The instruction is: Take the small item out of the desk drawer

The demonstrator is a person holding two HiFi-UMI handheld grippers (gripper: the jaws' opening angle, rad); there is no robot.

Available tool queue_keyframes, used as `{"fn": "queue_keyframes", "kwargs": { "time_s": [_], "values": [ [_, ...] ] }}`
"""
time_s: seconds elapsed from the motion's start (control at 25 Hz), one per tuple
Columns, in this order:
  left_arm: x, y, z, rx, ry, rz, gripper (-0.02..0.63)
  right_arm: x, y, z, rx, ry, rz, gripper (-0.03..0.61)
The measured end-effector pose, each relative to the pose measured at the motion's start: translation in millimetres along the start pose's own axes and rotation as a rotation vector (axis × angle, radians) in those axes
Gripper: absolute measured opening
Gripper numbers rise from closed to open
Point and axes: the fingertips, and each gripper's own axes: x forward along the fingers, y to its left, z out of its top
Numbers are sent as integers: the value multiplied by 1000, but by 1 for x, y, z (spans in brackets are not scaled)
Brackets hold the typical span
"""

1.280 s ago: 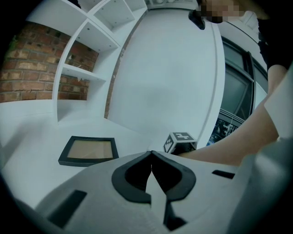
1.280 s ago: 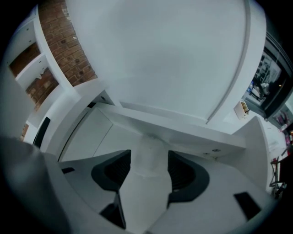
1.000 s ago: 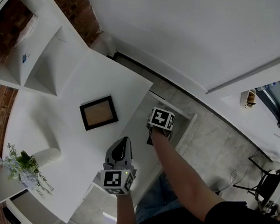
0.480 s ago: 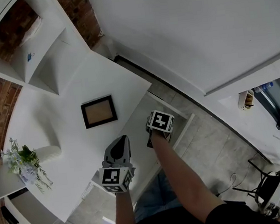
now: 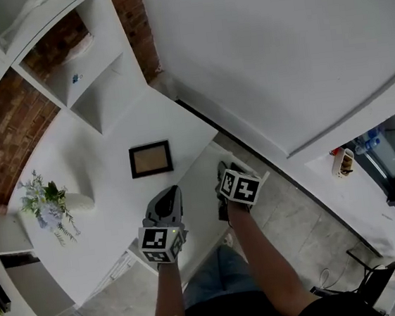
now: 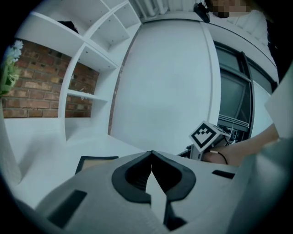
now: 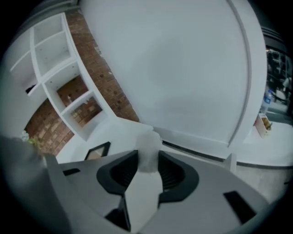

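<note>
Desk drawer (image 5: 199,189) below: right tongs (image 7: 147,161) lifted, gripping white item (image 7: 147,145); left tongs (image 6: 151,156) clenched.

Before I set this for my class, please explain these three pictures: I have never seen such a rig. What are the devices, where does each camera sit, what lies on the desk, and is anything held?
No robot here: a person holds a two-jaw gripper in each hand. The head view comes from a camera on the person's head, looking down. It shows the left gripper over the white desk and the right gripper above the open drawer. The other two views come from cameras riding on the grippers, looking along their jaws. On the desk are a dark picture frame and some flowers. The left gripper's jaws are together with nothing between them. The right gripper's jaws are shut on a small white item.
</note>
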Motion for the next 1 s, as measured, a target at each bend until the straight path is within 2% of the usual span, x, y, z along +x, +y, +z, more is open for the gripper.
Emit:
{"fn": "queue_keyframes", "kwargs": {
  "time_s": [0.36,0.56,0.64,0.8,1.0],
  "values": [
    [-37,2,49,51,-113,48,9,-112,78,87,-139,-395,399,137],
    [-56,1,79,81,-188,72,9,-187,118,108,-294,-616,562,137],
    [-63,2,90,96,-217,83,9,-211,133,112,-389,-696,589,137],
    [-73,1,106,117,-256,102,9,-242,150,116,-539,-798,566,138],
    [-83,2,116,132,-282,111,9,-256,155,114,-562,-831,555,138]
  ]
}}
